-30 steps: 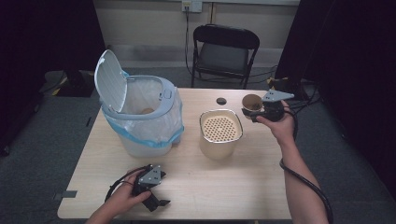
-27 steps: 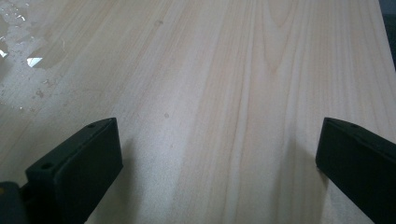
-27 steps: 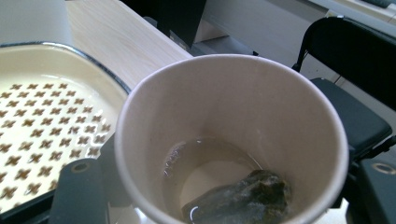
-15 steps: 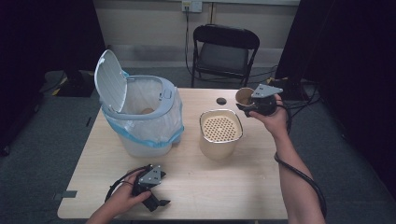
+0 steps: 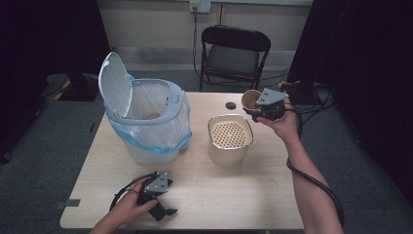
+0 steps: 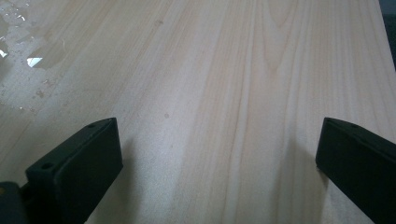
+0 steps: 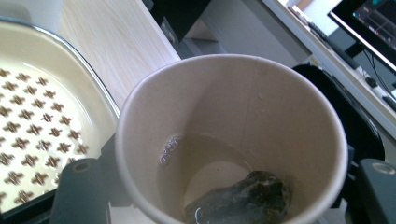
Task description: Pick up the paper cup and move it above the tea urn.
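Note:
A brown paper cup (image 5: 250, 99) hangs in the air just right of a cream container with a perforated strainer top (image 5: 230, 138), tipped toward it. My right gripper (image 5: 256, 110) is shut on the cup, one jaw on each side. In the right gripper view the cup (image 7: 261, 116) holds a little pale liquid and a dark wet tea bag (image 7: 243, 198), with the strainer container (image 7: 42, 107) below at left. My left gripper (image 5: 163, 211) rests on the table's front left; its jaws stand open (image 6: 219, 158) over bare wood.
A white bin (image 5: 146, 122) lined with a clear bag stands at the table's left, its lid (image 5: 114, 83) raised. A small black cap (image 5: 230, 105) lies near the far edge. A black chair (image 5: 234, 53) stands behind the table. Water drops (image 6: 28, 60) wet the wood.
The right gripper has carried the cup leftward and slightly up, closer to the strainer container, with the cup more tipped. The left gripper has stayed put.

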`<action>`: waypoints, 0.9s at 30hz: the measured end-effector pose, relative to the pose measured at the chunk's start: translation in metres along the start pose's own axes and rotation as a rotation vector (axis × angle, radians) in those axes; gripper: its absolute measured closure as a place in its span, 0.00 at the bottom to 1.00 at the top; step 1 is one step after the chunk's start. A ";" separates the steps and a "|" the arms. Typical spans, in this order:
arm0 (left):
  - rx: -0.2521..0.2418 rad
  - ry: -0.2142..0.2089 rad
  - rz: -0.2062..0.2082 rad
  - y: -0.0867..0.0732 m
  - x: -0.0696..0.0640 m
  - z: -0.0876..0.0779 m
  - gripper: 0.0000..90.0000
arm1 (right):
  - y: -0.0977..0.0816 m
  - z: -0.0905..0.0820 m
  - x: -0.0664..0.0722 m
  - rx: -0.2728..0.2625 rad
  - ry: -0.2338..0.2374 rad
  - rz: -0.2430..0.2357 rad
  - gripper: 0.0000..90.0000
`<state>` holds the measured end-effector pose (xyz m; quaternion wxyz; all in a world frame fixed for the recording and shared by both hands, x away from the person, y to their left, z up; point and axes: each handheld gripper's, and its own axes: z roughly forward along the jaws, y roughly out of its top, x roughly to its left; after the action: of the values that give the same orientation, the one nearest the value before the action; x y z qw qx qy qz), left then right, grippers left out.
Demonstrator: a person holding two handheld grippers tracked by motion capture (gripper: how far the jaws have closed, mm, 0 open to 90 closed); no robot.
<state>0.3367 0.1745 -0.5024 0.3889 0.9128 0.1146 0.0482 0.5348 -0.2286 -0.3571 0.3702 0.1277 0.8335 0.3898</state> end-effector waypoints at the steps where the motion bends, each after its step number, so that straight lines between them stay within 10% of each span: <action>1: -0.001 -0.001 0.000 0.000 0.000 0.000 0.00 | 0.002 0.000 0.001 0.001 -0.002 -0.013 0.31; 13: -0.002 0.000 0.001 0.000 0.000 0.000 0.00 | 0.027 -0.005 0.016 0.034 -0.106 -0.283 0.32; 19: -0.002 0.000 0.001 0.000 0.000 0.000 0.00 | 0.044 -0.001 0.052 0.225 -0.249 -0.778 0.32; 21: -0.002 0.000 0.001 0.000 0.000 0.000 0.00 | 0.045 0.000 0.056 0.226 -0.252 -0.843 0.32; 25: 0.004 -0.008 0.002 0.000 0.000 -0.001 0.00 | 0.048 0.000 0.072 0.275 -0.399 -1.183 0.32; 27: 0.004 -0.008 0.002 0.000 0.000 -0.001 0.00 | 0.049 -0.002 0.076 0.271 -0.427 -1.269 0.32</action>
<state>0.3370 0.1750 -0.5019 0.3874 0.9140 0.1123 0.0444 0.4770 -0.1588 -0.3589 0.6641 -0.2665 0.6971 -0.0444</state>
